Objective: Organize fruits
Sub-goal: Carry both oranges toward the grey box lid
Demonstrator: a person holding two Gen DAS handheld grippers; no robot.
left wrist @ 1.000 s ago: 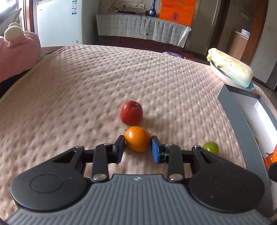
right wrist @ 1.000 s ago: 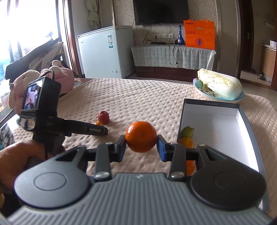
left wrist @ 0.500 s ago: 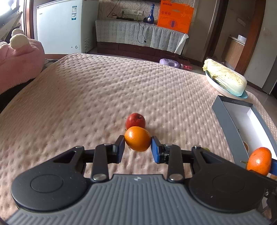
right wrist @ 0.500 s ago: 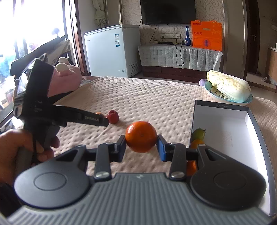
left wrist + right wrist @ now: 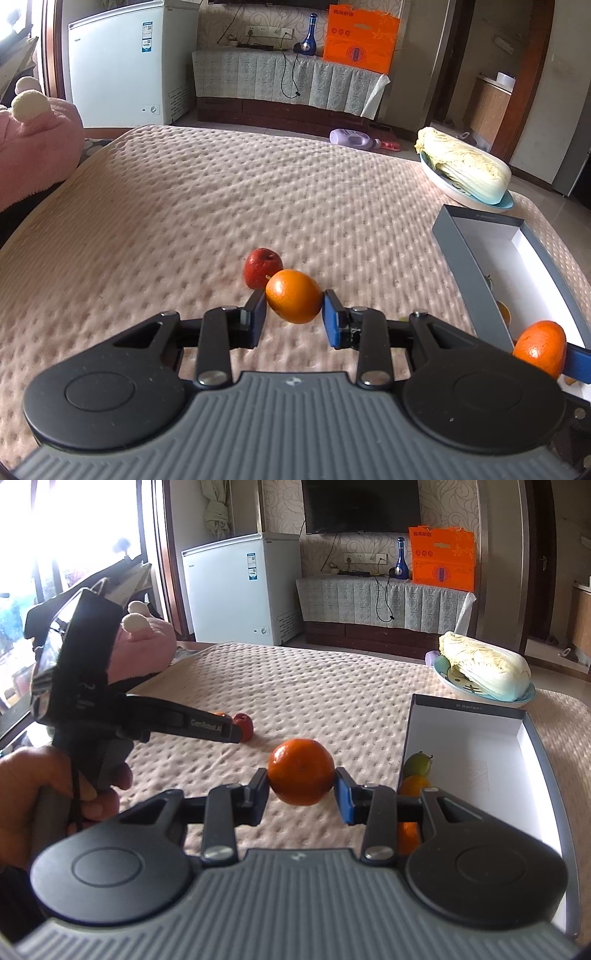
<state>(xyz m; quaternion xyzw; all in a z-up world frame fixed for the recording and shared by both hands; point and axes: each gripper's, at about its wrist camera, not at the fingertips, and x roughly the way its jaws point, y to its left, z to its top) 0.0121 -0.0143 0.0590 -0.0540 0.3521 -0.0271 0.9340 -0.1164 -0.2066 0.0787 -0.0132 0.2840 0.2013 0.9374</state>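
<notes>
My left gripper [image 5: 293, 314] is shut on a small orange [image 5: 293, 301] and holds it above the beige quilted cloth. A red apple [image 5: 262, 267] lies on the cloth just behind it. My right gripper [image 5: 301, 794] is shut on a bigger orange [image 5: 301, 771], also lifted; that orange [image 5: 541, 352] shows at the right edge of the left wrist view, over the near end of the grey box [image 5: 465, 254]. In the right wrist view the left gripper [image 5: 207, 727], held in a hand [image 5: 37, 797], reaches toward the apple [image 5: 245, 725]. A green fruit [image 5: 417, 762] and another orange [image 5: 412, 786] sit at the left wall of the box [image 5: 469, 709].
A napa cabbage [image 5: 465, 170] on a blue plate lies at the cloth's far right, behind the box. A pink plush toy [image 5: 33, 125] rests at the far left edge. A white freezer [image 5: 240, 590] and a covered sideboard stand beyond the table.
The left gripper has risen with its small orange, so the apple and cloth look farther below. The right gripper's orange has come into the left view. The right gripper kept still.
</notes>
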